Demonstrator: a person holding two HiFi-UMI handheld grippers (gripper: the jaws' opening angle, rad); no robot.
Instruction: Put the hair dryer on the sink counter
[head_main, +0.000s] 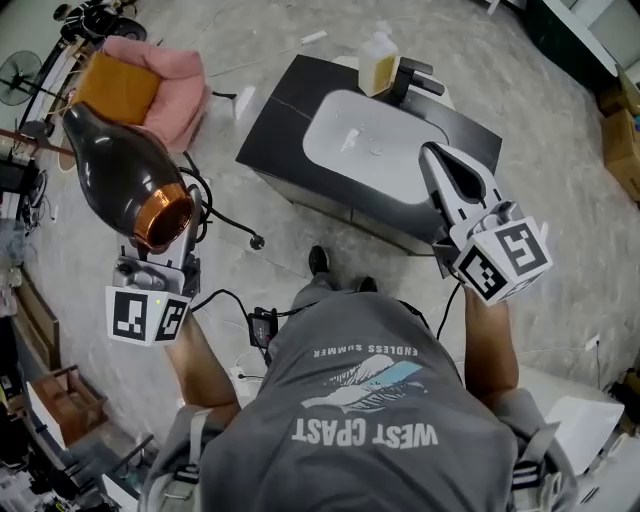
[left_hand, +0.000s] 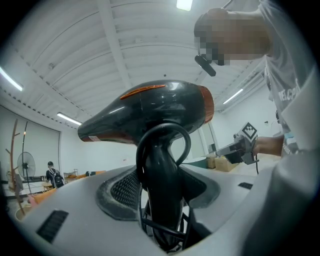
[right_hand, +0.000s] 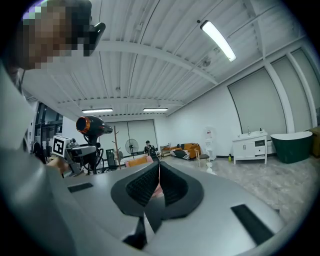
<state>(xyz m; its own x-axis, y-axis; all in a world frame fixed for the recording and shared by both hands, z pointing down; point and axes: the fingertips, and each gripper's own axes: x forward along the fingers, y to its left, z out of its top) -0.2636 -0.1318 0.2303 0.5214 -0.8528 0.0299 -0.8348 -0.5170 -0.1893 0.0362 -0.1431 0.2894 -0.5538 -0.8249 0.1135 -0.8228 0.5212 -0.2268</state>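
A dark grey hair dryer (head_main: 122, 172) with a copper ring at its rear stands upright in my left gripper (head_main: 163, 250), which is shut on its black handle (left_hand: 161, 182). The cord loops round the handle between the jaws. In the right gripper view the hair dryer (right_hand: 93, 125) shows off to the left. The sink counter (head_main: 277, 122), dark with a white basin (head_main: 372, 140), lies ahead on the floor. My right gripper (head_main: 441, 163) hangs over the basin's right side, shut with nothing in it; its pads (right_hand: 150, 186) meet.
A yellow soap bottle (head_main: 378, 62) and a black faucet (head_main: 416, 78) stand at the counter's far edge. A pink and orange cushion seat (head_main: 150, 85) sits at the left, a fan (head_main: 20, 75) beyond it. A black cable (head_main: 232, 222) trails on the floor.
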